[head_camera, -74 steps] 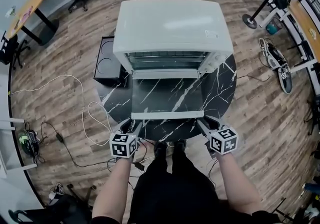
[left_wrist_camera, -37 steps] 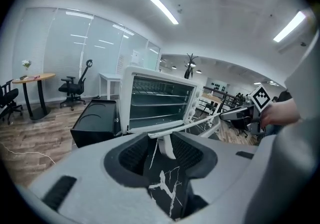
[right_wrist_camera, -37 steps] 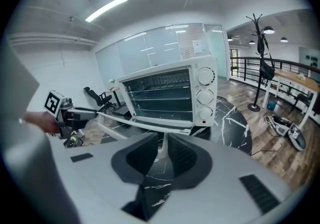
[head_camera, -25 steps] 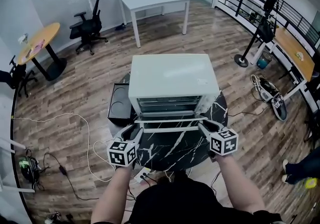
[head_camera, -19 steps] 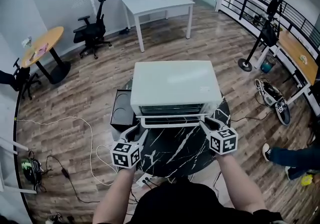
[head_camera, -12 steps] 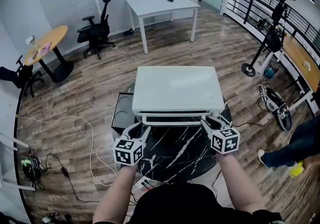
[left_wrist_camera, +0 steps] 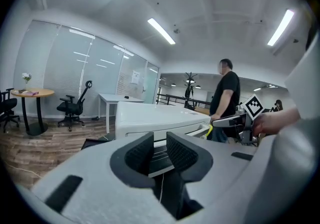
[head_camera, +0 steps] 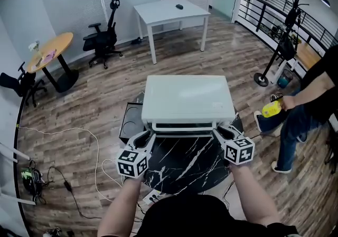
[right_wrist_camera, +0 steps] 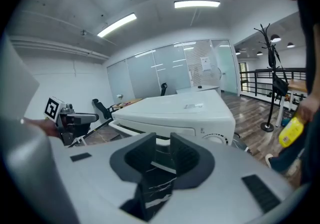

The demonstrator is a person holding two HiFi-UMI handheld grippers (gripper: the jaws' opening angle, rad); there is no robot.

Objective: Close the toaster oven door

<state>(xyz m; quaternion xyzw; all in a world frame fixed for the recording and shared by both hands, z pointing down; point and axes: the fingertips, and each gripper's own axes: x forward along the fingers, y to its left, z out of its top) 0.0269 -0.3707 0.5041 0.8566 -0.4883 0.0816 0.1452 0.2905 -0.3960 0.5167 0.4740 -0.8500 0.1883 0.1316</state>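
Toaster oven [head_camera: 187, 98] sits dead centre of the head view on a round black marble table [head_camera: 182, 164]. Its door [head_camera: 185, 125] looks swung up against the front, though I can't tell if it's fully seated.

Biggest worry imo: the door is a hair short of shut and flops back down once the grippers leave. A too-hard last shove could also scoot the whole box backward, since that tabletop looks slick.

Left gripper [head_camera: 144, 137] is at the door's lower-left corner and right gripper [head_camera: 219, 132] at its lower-right. Both have just been narrowing their jaws, the left more, but each has a gap with nothing pinched. The white handle bar [right_wrist_camera: 125, 128] shows past the tips, not in them. Snag a tip on that bar while backing off and the door could come open again.

Materials:
- **Oven:** boxy, matte white metal with rounded corners.
- **Table:** glossy black stone with white veins.
- **Door:** a dark glass strip.
- **Grippers:** grey plastic bodies, with black ribbed, rubbery-looking pads [left_wrist_camera: 139, 153].
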